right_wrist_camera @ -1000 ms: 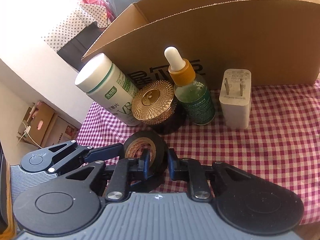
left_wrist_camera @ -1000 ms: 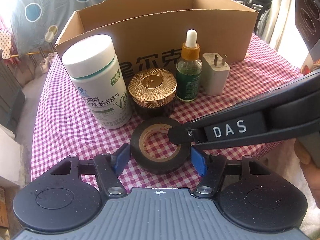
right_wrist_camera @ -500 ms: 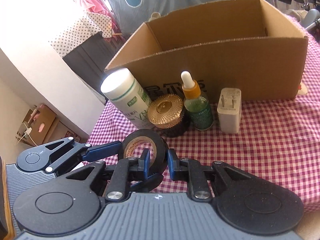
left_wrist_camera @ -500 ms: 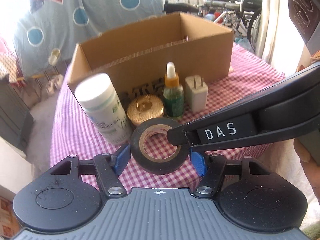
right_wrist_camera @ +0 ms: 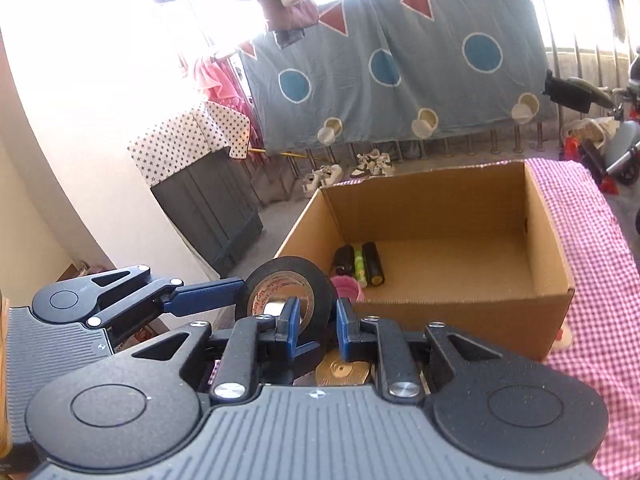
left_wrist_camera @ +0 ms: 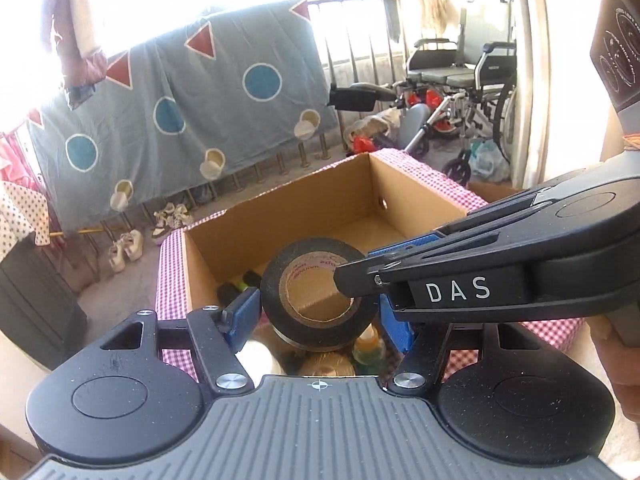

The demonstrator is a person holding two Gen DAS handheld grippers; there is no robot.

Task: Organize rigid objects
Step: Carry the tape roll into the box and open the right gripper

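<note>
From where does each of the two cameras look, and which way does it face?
Left wrist: sits on the left tool, facing the cardboard box; a hand shows at right.
Right wrist: sits on the right tool, facing the box's inside and batteries; no body part shows.
Shared: the black tape roll, gripped by both tools.

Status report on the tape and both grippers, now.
Left gripper clamped across the tape roll. Right gripper pinching its rim. Tape in the air before the cardboard box. Nothing blocking the box opening.
</note>
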